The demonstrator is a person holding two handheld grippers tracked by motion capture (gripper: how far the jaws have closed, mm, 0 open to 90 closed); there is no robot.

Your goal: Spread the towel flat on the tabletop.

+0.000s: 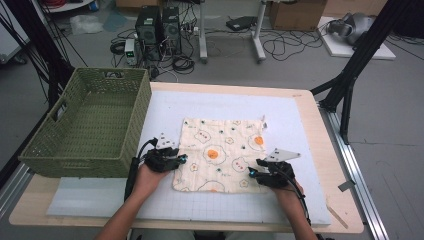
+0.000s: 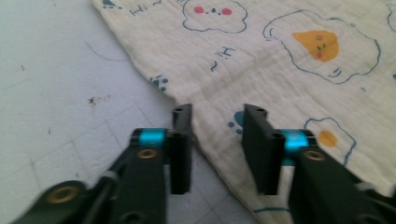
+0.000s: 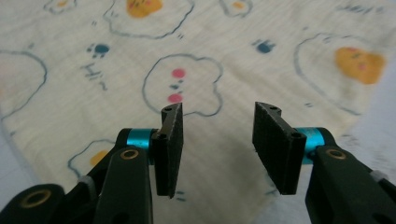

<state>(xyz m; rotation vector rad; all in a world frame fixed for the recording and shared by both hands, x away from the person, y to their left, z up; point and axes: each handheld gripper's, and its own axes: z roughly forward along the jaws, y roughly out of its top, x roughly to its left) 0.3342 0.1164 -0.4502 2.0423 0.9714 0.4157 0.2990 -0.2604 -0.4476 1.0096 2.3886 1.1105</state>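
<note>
**Both jaws open at the cloth's edges**

The left hand-held gripper [image 2: 212, 140] sits with jaws apart right over the left edge of the egg-print cloth [image 1: 220, 150], which lies flat mid-worktop [image 1: 310, 125]. The right hand-held gripper [image 3: 217, 140] is open too, over the cloth's right edge. A green basket [image 1: 90, 125] stands off left.
</note>
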